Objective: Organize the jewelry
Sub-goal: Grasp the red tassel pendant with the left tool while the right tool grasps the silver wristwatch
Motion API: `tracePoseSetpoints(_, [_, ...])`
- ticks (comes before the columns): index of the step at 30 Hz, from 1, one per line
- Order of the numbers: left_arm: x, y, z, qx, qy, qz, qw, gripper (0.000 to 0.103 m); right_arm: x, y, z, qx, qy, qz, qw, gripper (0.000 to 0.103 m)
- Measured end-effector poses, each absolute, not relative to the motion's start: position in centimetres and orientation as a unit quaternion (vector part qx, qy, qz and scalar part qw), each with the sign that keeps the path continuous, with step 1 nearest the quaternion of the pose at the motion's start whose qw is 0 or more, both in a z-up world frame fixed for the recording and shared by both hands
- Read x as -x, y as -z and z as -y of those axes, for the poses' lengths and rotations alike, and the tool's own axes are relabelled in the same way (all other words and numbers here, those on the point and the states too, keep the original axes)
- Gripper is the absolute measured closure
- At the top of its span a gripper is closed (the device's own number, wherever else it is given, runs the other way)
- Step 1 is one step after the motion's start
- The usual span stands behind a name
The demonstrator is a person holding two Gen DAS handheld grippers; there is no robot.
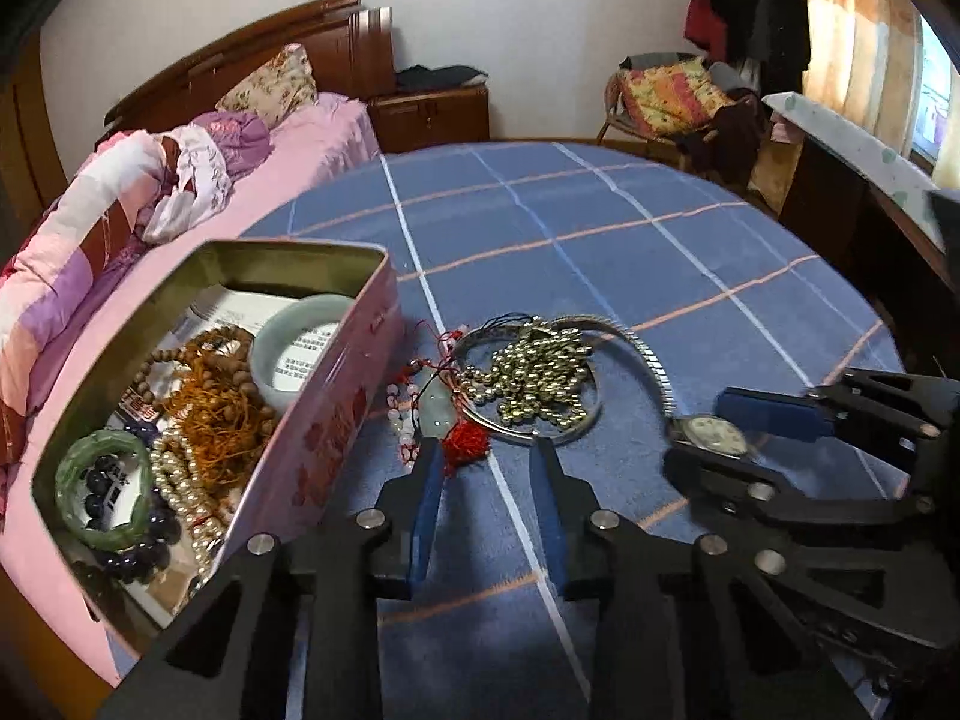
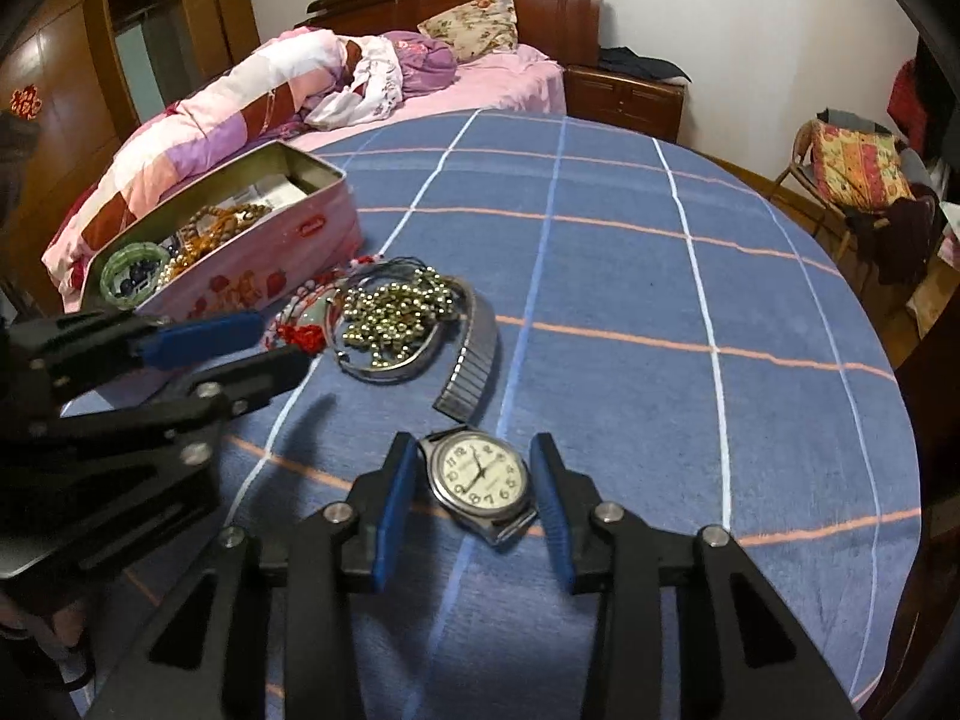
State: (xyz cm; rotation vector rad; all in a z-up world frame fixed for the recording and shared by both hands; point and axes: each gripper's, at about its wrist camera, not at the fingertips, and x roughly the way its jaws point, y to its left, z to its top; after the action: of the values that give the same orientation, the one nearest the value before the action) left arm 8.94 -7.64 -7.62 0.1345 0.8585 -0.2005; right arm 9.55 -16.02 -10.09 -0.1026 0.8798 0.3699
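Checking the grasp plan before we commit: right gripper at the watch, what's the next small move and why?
Probably close the right gripper a bit more on the watch. The case sits between the blue pads, with a gap showing on both sides, so nothing is gripped yet. Its metal band trails toward the bead pile, so lift slowly afterwards.

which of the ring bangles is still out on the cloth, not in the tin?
The thin silver metal bangle, lying on the blue checked cloth under the heap of gold beads. The pale jade bangle and mottled green bangle sit inside the pink tin.
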Motion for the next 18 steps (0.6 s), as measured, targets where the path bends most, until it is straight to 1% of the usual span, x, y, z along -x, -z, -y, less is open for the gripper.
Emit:
tracePoseSetpoints(1, [-9.2, 7.9, 7.6, -0.065, 0.094, -0.418, 0.901, 0.077, -9.7, 10.1, 15.9, 0.049, -0.178, -0.423, 0.887, 0.061])
tracePoseSetpoints(3, [-9.5, 8.6, 7.3, -0.060, 0.091, -0.431, 0.896, 0.096, -9.7, 10.1, 16.0, 0.045, -0.178, -0.423, 0.887, 0.061])
tracePoseSetpoints(4, [-9.4, 8.5, 7.0, -0.051, 0.092, -0.430, 0.896, 0.101, -9.7, 10.1, 16.1, 0.044, -0.179, -0.423, 0.887, 0.061])
tracePoseSetpoints(6, [-9.3, 8.4, 6.7, -0.040, 0.094, -0.425, 0.899, 0.103, -9.8, 10.0, 16.1, 0.044, -0.179, -0.423, 0.887, 0.061])
tracePoseSetpoints(13, [-6.9, 6.4, 5.5, -0.010, 0.079, -0.377, 0.923, 0.103, -9.8, 9.8, 16.7, 0.027, -0.178, -0.418, 0.890, 0.063])
tracePoseSetpoints(18, [-5.7, 4.9, 5.1, 0.000, 0.079, -0.358, 0.930, 0.103, -9.9, 9.6, 16.9, 0.021, -0.179, -0.417, 0.891, 0.063])
